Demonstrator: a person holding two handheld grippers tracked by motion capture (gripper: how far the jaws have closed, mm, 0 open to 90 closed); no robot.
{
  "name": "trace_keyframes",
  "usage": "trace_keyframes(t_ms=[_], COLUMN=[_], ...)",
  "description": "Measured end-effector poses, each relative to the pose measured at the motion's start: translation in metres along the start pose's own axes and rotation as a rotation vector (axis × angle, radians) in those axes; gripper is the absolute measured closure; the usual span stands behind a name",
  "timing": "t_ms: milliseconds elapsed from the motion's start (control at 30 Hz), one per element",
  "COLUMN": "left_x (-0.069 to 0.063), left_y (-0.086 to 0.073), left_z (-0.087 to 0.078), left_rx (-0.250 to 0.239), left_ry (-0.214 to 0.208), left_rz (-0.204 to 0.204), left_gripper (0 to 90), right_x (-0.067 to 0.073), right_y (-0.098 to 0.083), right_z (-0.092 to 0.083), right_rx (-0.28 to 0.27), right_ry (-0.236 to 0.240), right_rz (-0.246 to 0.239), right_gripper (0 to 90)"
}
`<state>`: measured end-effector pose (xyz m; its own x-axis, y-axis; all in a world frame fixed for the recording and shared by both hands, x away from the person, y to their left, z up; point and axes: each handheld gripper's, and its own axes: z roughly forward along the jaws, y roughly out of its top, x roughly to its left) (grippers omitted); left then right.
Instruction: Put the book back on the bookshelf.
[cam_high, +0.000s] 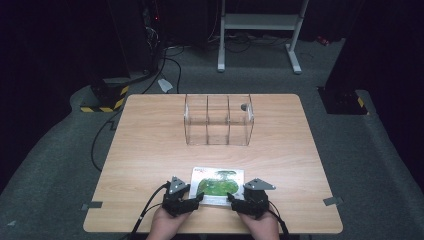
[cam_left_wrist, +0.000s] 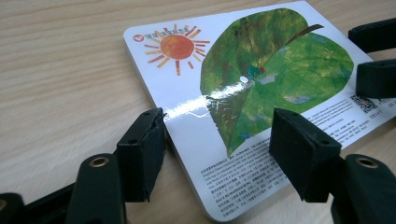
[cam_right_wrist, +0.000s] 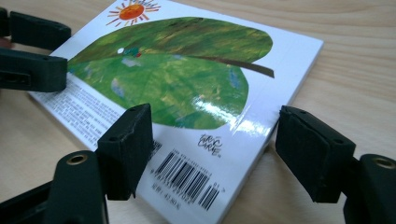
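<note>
A: The book (cam_high: 218, 186) lies flat, back cover up, on the near side of the table (cam_high: 150, 150), well short of the clear divided box (cam_high: 218, 120).

B: And the grippers?

A: One at each end of its long axis, which runs side to side: the left gripper (cam_high: 199, 198) at its near left corner, the right gripper (cam_high: 231, 198) at its near right corner. Both stand open, jaws straddling a corner, pressing nothing.

B: Which is nearer?

A: Neither, as far as I can judge.

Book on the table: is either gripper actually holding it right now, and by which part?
Nothing is held. The book lies flat on the table; the left gripper and right gripper straddle its near corners with fingers open.
</note>
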<state>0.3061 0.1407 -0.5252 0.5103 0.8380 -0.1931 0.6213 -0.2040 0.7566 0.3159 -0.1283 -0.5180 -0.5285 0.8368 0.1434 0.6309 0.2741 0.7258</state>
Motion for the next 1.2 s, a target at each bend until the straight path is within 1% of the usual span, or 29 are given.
trace_keyframes(t_ms=[33, 67, 100, 133, 167, 200, 233, 267, 333, 367, 433, 467, 500, 533, 567, 700, 833, 867, 967, 1033, 1133, 1167, 1200], left_x=[-0.002, -0.002, -0.003, -0.003, -0.003, -0.003, -0.002, -0.002, 0.0, 0.0, 0.0, -0.001, -0.001, -0.001, -0.002, -0.002, -0.002, -0.002, -0.002, -0.002, -0.002, -0.003, -0.003], left_y=[0.005, 0.007, 0.009, 0.009, 0.013, 0.013, 0.014, 0.014, 0.013, 0.013, 0.012, 0.012, 0.012, 0.012, 0.012, 0.012, 0.012, 0.011, 0.011, 0.011, 0.012, 0.012, 0.012], left_z=[0.006, 0.009, 0.012, 0.012, 0.016, 0.016, 0.018, 0.018, 0.016, 0.015, 0.014, 0.013, 0.013, 0.014, 0.014, 0.013, 0.012, 0.012, 0.011, 0.01, 0.008, 0.007, 0.007], left_rx=[0.001, 0.001, 0.0, 0.0, 0.0, 0.0, 0.0, 0.0, 0.006, 0.002, -0.001, -0.009, -0.011, -0.014, -0.017, -0.021, -0.025, -0.027, -0.025, -0.03, -0.036, -0.043, -0.043], left_ry=[-0.004, -0.004, -0.005, -0.005, -0.005, -0.005, -0.008, -0.008, -0.023, -0.033, -0.037, -0.041, -0.044, -0.037, -0.038, -0.037, -0.038, -0.039, -0.04, -0.047, -0.047, -0.047, -0.047], left_rz=[0.004, 0.012, 0.007, 0.007, 0.008, 0.008, 0.011, 0.011, 0.017, 0.014, 0.017, 0.016, 0.019, 0.026, 0.022, 0.029, 0.034, 0.041, 0.036, 0.022, 0.024, 0.014, 0.014], left_gripper=[36.1, 36.1, 36.0, 36.0, 36.1, 36.1, 36.1, 36.0, 36.8, 36.8, 35.9, 35.4, 35.4, 35.0, 35.0, 35.0, 34.8, 34.7, 34.7, 34.8, 35.2, 35.2, 35.3], right_x=[-0.004, -0.007, -0.011, -0.011, -0.016, -0.016, -0.02, -0.02, -0.023, -0.022, -0.022, -0.019, -0.019, -0.017, -0.017, -0.016, -0.015, -0.015, -0.014, -0.013, -0.013, -0.012, -0.012], right_y=[0.002, 0.004, 0.006, 0.006, 0.009, 0.009, 0.014, 0.014, 0.016, 0.014, 0.012, 0.007, 0.007, 0.002, 0.001, -0.002, -0.003, -0.003, -0.004, -0.004, -0.004, -0.004, -0.004], right_z=[0.001, 0.002, 0.003, 0.003, 0.006, 0.006, 0.009, 0.009, 0.008, 0.006, 0.004, 0.0, 0.0, -0.003, -0.003, -0.004, -0.004, -0.004, -0.004, -0.004, -0.004, -0.004, -0.004], right_rx=[-0.002, -0.003, -0.004, -0.004, -0.005, -0.005, 0.001, 0.001, -0.006, -0.005, -0.004, -0.002, -0.002, -0.007, -0.009, -0.019, -0.022, -0.023, -0.026, -0.027, -0.028, -0.028, -0.028], right_ry=[-0.01, -0.019, -0.023, -0.023, -0.028, -0.028, -0.033, -0.033, -0.035, -0.03, -0.025, -0.028, -0.028, -0.015, -0.009, -0.007, -0.007, -0.008, -0.01, -0.013, -0.011, -0.01, -0.01], right_rz=[-0.001, 0.007, 0.009, 0.009, 0.008, 0.008, 0.006, 0.006, -0.005, 0.002, -0.002, -0.023, -0.023, -0.009, -0.004, 0.005, 0.005, 0.005, -0.002, 0.002, -0.001, -0.001, -0.001], right_gripper=[27.5, 27.5, 27.5, 27.5, 27.6, 27.6, 27.9, 27.9, 31.6, 31.7, 31.7, 31.3, 31.3, 30.6, 29.8, 29.4, 29.4, 29.4, 29.6, 29.8, 29.8, 29.8, 29.8])
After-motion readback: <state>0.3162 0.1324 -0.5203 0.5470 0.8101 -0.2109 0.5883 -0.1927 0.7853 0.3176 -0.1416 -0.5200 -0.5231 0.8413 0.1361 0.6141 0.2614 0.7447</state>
